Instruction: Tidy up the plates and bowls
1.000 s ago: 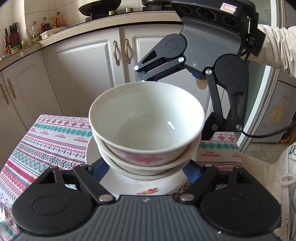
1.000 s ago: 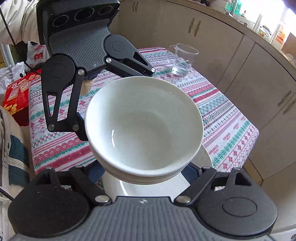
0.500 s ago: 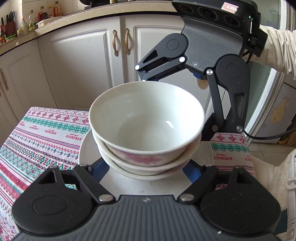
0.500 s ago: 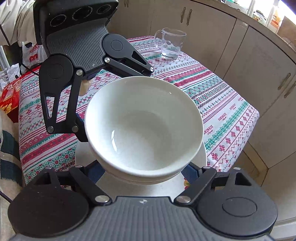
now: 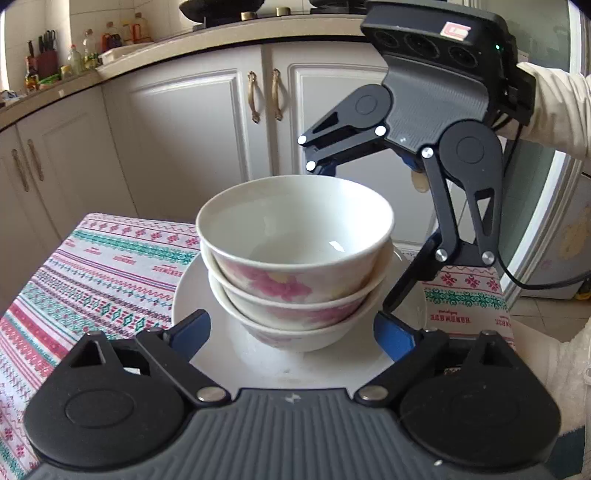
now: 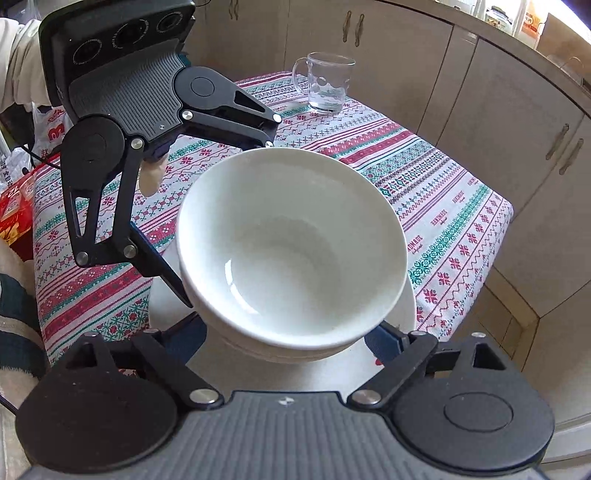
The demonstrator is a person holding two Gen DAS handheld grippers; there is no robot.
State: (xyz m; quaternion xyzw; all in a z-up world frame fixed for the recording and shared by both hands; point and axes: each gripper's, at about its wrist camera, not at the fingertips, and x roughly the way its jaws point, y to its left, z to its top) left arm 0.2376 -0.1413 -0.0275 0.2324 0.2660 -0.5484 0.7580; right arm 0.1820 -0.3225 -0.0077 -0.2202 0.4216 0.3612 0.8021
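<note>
White porcelain everywhere: three bowls [image 5: 295, 258] sat nested on a white plate [image 5: 258, 365], dead centre of both views, on the bench under a striped cloth [image 5: 110, 280]. From the left wrist you could count all three and see pink flowers on their sides. From the right wrist the top bowl hid nearly everything, with just slivers of the lower rims showing at 6 o'clock. The plate was mostly covered too, apart from a bare patch toward each camera and a scrap of red print near 5 o'clock in the right view that I couldn't make out.

The left tool [image 5: 291, 328] was spread wide, its blue fingers [image 5: 192, 332] either side of the stack's base over the plate, gripping nothing. The right tool [image 6: 284, 336] was spread the same way from the opposite side. Its fingertips were tucked under the bowls in its own view, but the left camera showed them well apart around the stack.

Readable stuff: "HANDMADE" repeated along the cloth's border at 3 o'clock in the right view. A red sticker [image 5: 456, 29] on the right tool's housing was too small to read. A plastic bag [image 6: 53, 129] at 10 o'clock showed a big red "3", the rest cut off. A glass mug [image 6: 325, 85] stood at 12 o'clock, well apart from the plate. Bottles [image 5: 85, 51] on the far counter were too blurry for labels.
</note>
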